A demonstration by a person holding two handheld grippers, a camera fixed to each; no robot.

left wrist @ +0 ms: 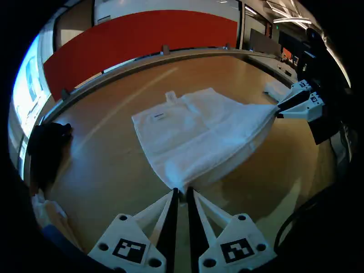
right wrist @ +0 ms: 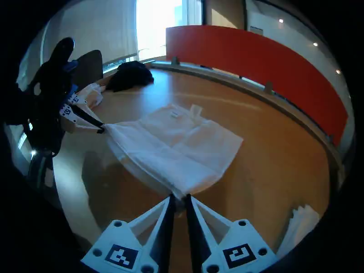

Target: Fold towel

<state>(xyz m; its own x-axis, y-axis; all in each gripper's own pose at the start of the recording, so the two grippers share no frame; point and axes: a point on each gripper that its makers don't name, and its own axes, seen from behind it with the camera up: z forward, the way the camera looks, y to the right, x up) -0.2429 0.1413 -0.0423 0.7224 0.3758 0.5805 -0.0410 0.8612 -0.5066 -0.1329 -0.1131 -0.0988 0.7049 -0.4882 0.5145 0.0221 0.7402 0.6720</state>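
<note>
**Two claws lift one edge of a white towel over a wooden bench**

The left claw (left wrist: pixel 182 193) pinches one corner of the white towel (left wrist: pixel 200 132), its two fingers drawn close together with the cloth caught between the tips. In the right gripper view the right claw (right wrist: pixel 179 200) grips the neighbouring corner the same way, its fingers nearly touching around the fabric. Each claw also shows in the other's view, well apart from it along the same towel edge, held by a dark-sleeved person.

The edge between the two corners hangs just above the bench (left wrist: pixel 113 168) and throws a shadow on the wood, while the far part of the towel lies flat on the surface with a small tag (left wrist: pixel 170 96) sticking out at its far side.

A long red partition (left wrist: pixel 136 41) runs along the bench's far rim. A black bundle (right wrist: pixel 129 73) lies on the bench near a bright window (right wrist: pixel 159 22), and a stack of white cloths (right wrist: pixel 300 223) sits at the bench's edge, well apart from the towel.
</note>
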